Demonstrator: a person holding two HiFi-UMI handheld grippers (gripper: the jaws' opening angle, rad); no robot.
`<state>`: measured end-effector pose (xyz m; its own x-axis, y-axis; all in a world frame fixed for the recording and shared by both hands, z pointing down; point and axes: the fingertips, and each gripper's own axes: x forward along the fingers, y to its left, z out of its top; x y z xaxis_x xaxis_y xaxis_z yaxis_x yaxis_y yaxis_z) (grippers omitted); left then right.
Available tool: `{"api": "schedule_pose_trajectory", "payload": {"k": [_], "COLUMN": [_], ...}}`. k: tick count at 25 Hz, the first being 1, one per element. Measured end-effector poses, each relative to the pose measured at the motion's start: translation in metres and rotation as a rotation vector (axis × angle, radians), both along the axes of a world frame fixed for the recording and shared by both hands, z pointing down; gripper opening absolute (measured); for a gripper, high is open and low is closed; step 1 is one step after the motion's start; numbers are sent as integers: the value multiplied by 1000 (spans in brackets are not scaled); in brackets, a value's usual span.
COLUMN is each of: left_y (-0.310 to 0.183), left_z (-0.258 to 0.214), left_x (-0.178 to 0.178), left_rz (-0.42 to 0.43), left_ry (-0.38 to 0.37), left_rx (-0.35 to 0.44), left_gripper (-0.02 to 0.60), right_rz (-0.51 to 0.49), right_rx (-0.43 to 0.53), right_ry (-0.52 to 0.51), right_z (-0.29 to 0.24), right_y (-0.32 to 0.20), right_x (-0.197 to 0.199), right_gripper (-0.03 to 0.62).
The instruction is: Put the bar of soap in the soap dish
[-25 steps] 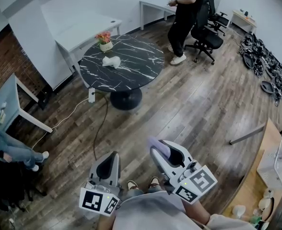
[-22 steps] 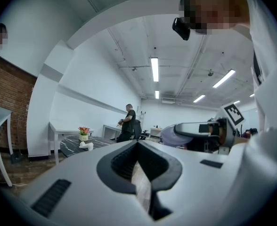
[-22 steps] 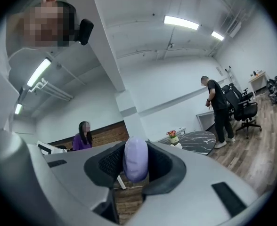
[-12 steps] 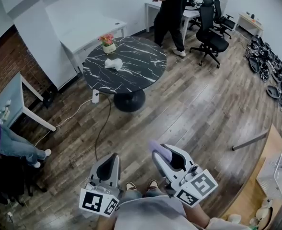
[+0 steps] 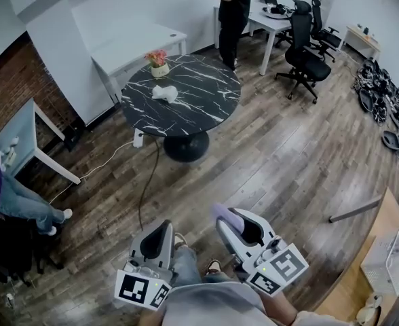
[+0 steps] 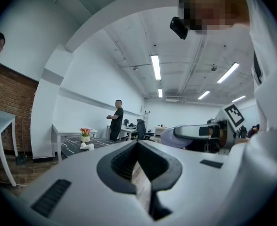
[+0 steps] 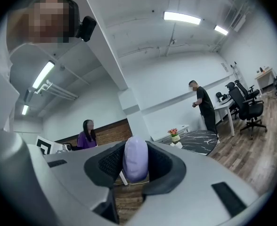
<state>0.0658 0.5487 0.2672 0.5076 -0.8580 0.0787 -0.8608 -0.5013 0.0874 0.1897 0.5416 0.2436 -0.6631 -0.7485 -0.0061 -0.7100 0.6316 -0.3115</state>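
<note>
My right gripper point(image 5: 225, 216) is shut on a lilac bar of soap point(image 5: 224, 214), which stands upright between its jaws point(image 7: 135, 158). The left gripper point(image 5: 164, 227) is beside it, shut with nothing in it; its tips meet point(image 6: 137, 147) in the left gripper view. Both point level at a round black marble table point(image 5: 186, 124) some way ahead across the floor. On that table lies the white soap dish point(image 5: 164, 93), small in the left gripper view point(image 6: 86, 146) and the right gripper view point(image 7: 178, 145).
A pot of pink flowers point(image 5: 159, 63) stands behind the dish. A cable point(image 5: 145, 182) runs over the wooden floor to the table's foot. White desks point(image 5: 135, 46) line the wall, and a person in black point(image 5: 230, 5) stands by office chairs point(image 5: 305, 56). A seated person point(image 5: 16, 206) is at left.
Both grippers have moved forward toward the round table as the wearer steps. The person in black has walked from the chairs to the desk at the back wall.
</note>
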Motion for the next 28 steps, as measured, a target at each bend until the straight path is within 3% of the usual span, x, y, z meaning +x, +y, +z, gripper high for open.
{"api": "schedule_pose_trajectory", "payload": {"k": [15,28], "left_y": [-105,-184], "left_z": [-7,-7], "left_x": [-60,-123], "left_rz": [1,65], "left_ry": [22,24], "left_rx": [30,28], "left_gripper": [3,3], "right_rz": [-2,43], "right_rx": [22,19], "right_ry": [27,45], "right_z": [-7,-9], "right_y": [-100,-172], "right_x": [-63,-132], "right_gripper": [124,124]}}
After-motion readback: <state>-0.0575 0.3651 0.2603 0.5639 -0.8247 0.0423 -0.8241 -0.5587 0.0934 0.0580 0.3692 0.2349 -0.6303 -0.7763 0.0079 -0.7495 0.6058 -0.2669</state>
